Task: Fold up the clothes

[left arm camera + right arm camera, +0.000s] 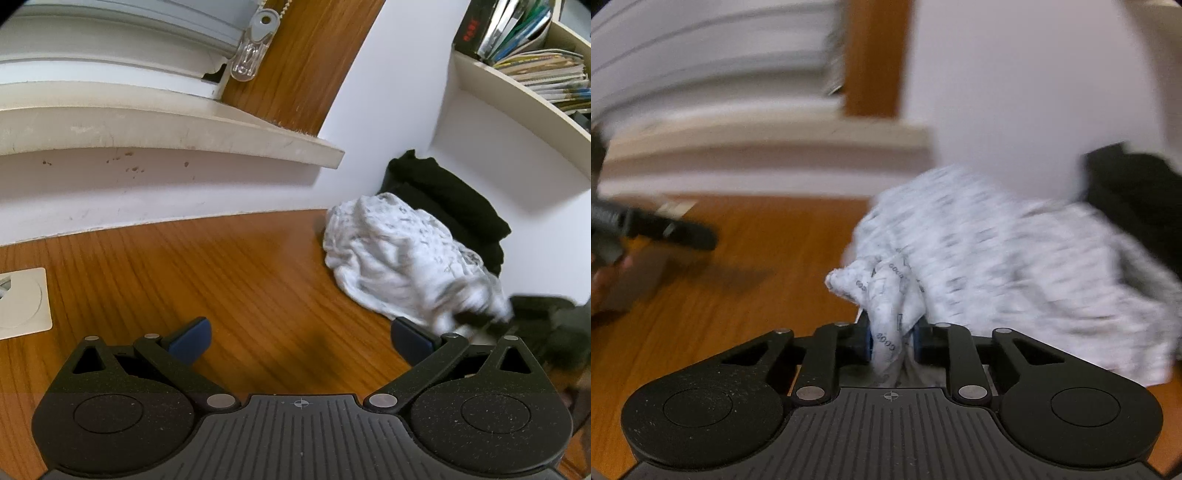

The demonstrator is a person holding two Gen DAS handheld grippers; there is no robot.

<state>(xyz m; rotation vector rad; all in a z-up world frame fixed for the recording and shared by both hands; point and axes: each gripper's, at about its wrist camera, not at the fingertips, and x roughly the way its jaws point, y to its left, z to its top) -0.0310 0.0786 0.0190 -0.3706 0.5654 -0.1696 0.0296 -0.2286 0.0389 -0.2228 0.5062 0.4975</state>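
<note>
Cloth bunches between the pads of the right hand-held gripper (891, 341), clamped on the white printed garment (997, 258), which trails right; left hand-held gripper (300, 338) gapes empty over the surface (184, 273).

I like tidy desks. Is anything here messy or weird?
Yes. The white printed garment lies crumpled on the wooden desk, partly over dark clothes by the wall. The right tool pinches one bunched corner.

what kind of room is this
Probably a home study or bedroom desk corner: a wooden desk under a windowsill, a wall shelf of books, and crumpled clothes awaiting folding.
</note>
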